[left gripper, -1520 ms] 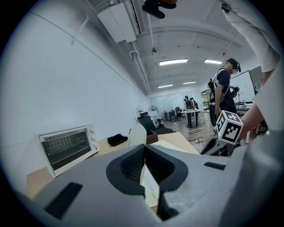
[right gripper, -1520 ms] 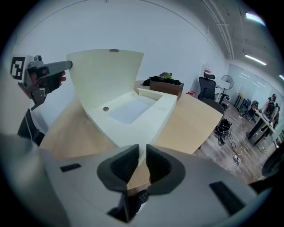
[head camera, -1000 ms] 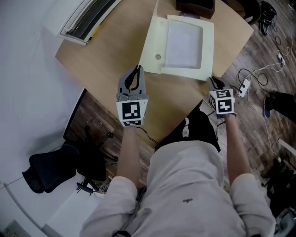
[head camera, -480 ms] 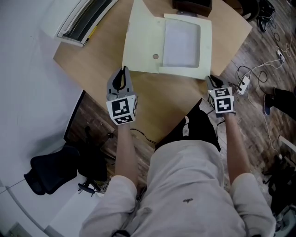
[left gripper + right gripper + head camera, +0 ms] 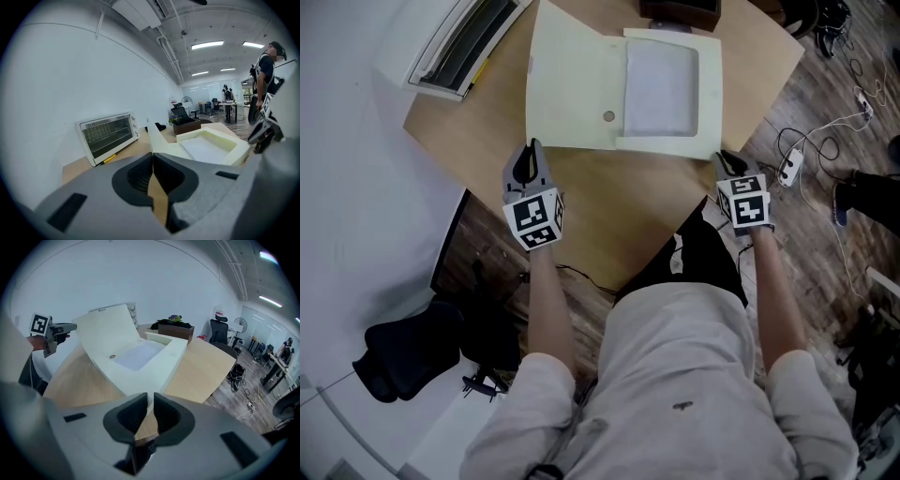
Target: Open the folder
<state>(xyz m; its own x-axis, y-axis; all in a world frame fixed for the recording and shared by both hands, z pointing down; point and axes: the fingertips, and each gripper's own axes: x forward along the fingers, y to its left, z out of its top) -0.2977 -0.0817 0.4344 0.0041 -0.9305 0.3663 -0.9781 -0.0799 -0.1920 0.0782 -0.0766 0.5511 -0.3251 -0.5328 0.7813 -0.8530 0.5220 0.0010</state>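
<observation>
One pale yellow folder [image 5: 711, 94] lies on the one wooden table [image 5: 619, 206], between two grippers, each with one marker cube. The folder has one cover [image 5: 572, 84], swung out to the left and carrying a single round fastener [image 5: 609, 116], and one base with a raised border around a white inner panel [image 5: 661, 80]. Beyond it stand one toaster oven [image 5: 464, 37] at the table's far left and one dark box [image 5: 680, 9] at the far edge; the left gripper view shows a small plant in that box. One power strip [image 5: 789, 171] lies on the floor to the right. The left gripper [image 5: 531, 153] reaches forward on an outstretched forearm, lying close to level, with its jaws pressed together on the near left corner of the cover, whose thin edge rises from between the tips. The right gripper [image 5: 724, 157] tilts steeply down at the table's near right edge, its jaws drawn in to a narrow gap that pinches the near right corner of the folder's base.
</observation>
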